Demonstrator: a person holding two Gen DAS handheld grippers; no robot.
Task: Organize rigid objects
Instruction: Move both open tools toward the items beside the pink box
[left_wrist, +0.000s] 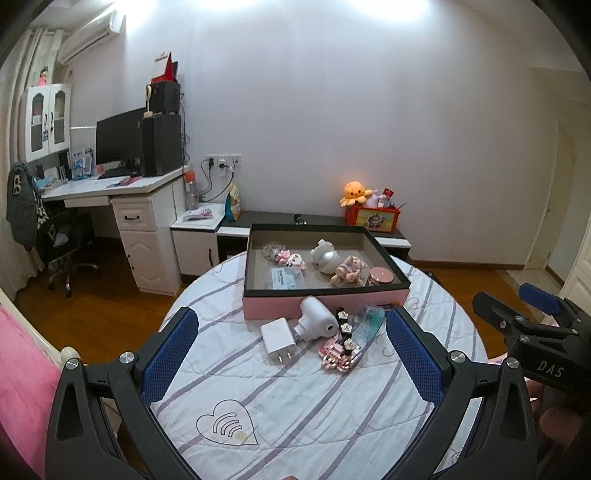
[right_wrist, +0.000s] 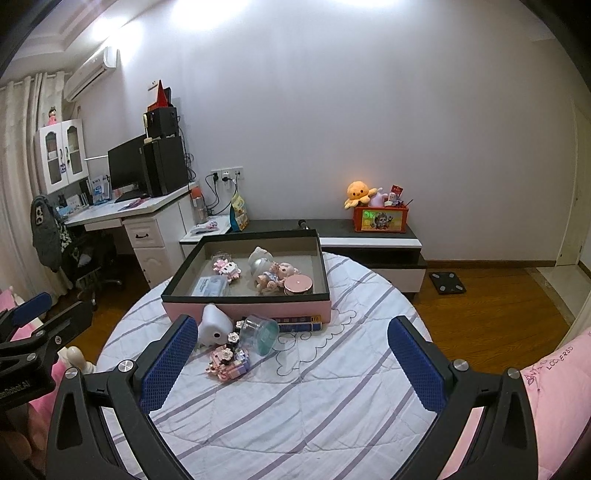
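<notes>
From the left wrist view, the left gripper (left_wrist: 291, 354) hangs above the round bench (left_wrist: 295, 406), its jaws spread wide with nothing between them. At the far side of the bench sits a shallow pink box (left_wrist: 325, 301) with a dark rim. Inside it lie a small pink-and-white block figure (left_wrist: 291, 259), a white rounded figurine (left_wrist: 325, 256), a pink doll (left_wrist: 349, 270) lying on its side, a round pink compact (left_wrist: 380, 276) in the near right corner and a flat clear packet (left_wrist: 286, 279) with a blue label. Outside, just in front of the box wall, a white nozzle-shaped device (left_wrist: 316, 318) lies on its side, touching a white plug adapter (left_wrist: 277, 336). Next to them sit a clear jar (left_wrist: 369, 320) tipped over and a pink block model (left_wrist: 339, 352) with small flowers. The right gripper (left_wrist: 532, 314) shows at the right edge; how far it is open cannot be told here.

From the right wrist view, the right gripper (right_wrist: 293, 363) also has its jaws wide apart and holds nothing. The box (right_wrist: 247, 308) holds the same five things. Against its front wall lie the device (right_wrist: 214, 326), the jar (right_wrist: 260, 332) on its side and a dark flat case (right_wrist: 299, 322); the block model (right_wrist: 229, 360) rests nearer the camera.
</notes>
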